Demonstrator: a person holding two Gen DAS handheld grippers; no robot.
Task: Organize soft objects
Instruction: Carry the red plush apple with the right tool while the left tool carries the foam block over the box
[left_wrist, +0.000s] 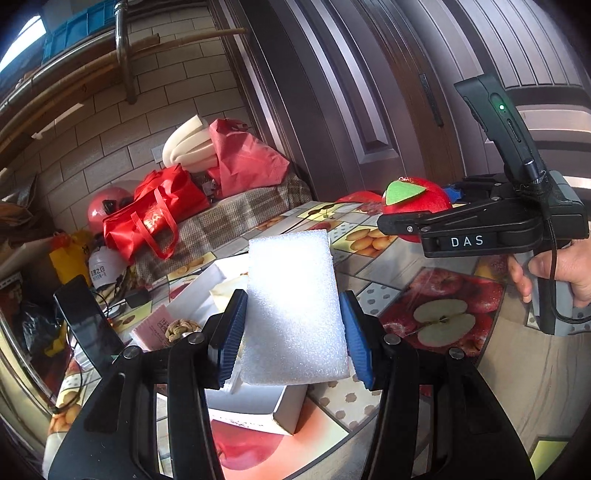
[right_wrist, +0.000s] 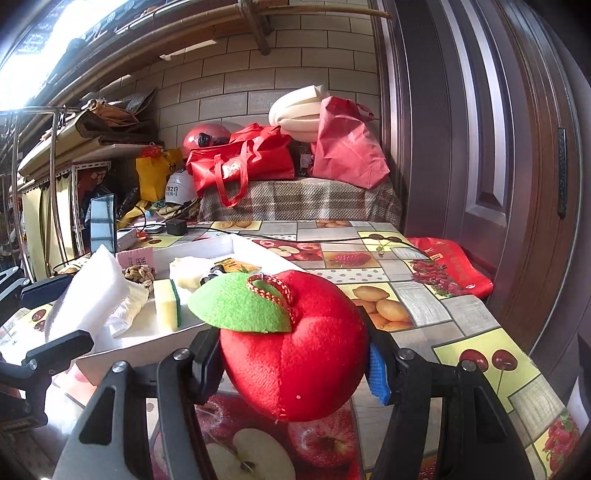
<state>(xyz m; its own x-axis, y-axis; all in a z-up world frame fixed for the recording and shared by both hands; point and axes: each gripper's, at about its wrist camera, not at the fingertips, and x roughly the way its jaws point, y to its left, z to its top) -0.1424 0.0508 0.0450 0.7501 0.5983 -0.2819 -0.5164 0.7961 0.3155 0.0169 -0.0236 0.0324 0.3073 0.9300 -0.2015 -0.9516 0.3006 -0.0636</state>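
While you carry a load in each hand above the fruit-patterned table (right_wrist: 424, 306), the left gripper (left_wrist: 293, 332) is clamped on a white foam block (left_wrist: 295, 306), its blue pads (left_wrist: 232, 328) pressing the block's two long sides, and the right gripper (right_wrist: 295, 354) is clamped on a red plush apple (right_wrist: 295, 347) with a green felt leaf (right_wrist: 240, 302) and a braided loop at the stem; the foam block hangs over the near end of the white box (right_wrist: 162, 332), the apple just beside the box's near right corner; inside the box lie a yellow-and-green sponge (right_wrist: 166, 304), a pale cloth (right_wrist: 125, 308) and a knotted rope piece (right_wrist: 139, 275); the risk, as judged from here, is a slip: the foam is light and held only by its edges, so a quick tilt could let it twist free and land outside the box; the apple is round and soft, and could squeeze out of the jaws; the two grippers also sit near each other, so crossing paths over the box could knock one load loose; the foam looks bright, coarse-grained and rectangular; the apple looks plump and fuzzy.
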